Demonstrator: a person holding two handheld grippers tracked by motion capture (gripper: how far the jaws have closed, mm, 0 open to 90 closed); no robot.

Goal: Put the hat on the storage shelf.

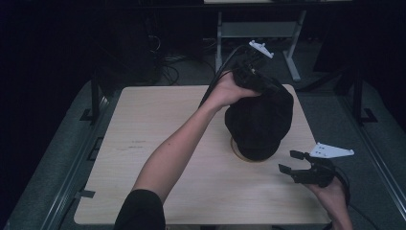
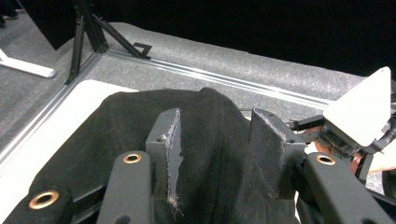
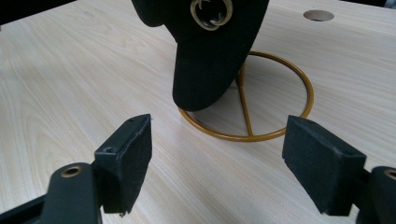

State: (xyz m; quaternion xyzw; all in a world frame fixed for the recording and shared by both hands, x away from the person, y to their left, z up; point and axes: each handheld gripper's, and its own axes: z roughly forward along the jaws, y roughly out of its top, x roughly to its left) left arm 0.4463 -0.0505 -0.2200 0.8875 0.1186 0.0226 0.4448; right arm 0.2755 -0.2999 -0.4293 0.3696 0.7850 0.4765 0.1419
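Two grippers at work over a pale wood-grain table [image 1: 158,143]. Black fabric cap [image 1: 259,123] perched on a yellow wire stand with a ring base [image 3: 285,126], at about three o'clock of the tabletop's middle in the high view. Left gripper [image 1: 254,79] at the cap's twelve o'clock edge, reached across from the person's left hand [image 1: 229,90]; in the left gripper view, jaws part open over the dark crown [image 2: 140,121], cloth lying between the pads [image 2: 172,140], pads not pressing on it. Right gripper [image 1: 291,162] at roughly four o'clock from the cap, near it but apart, in the right hand [image 1: 330,194] low over the table. In the right gripper view, jaws wide apart with bare wood between them, the cap's brim [image 3: 205,74] hanging at twelve o'clock just beyond. Round metal ring fitting [image 3: 211,10] on the cap's cloth above the brim. Round hole [image 3: 318,15] in the tabletop at one o'clock in that view.
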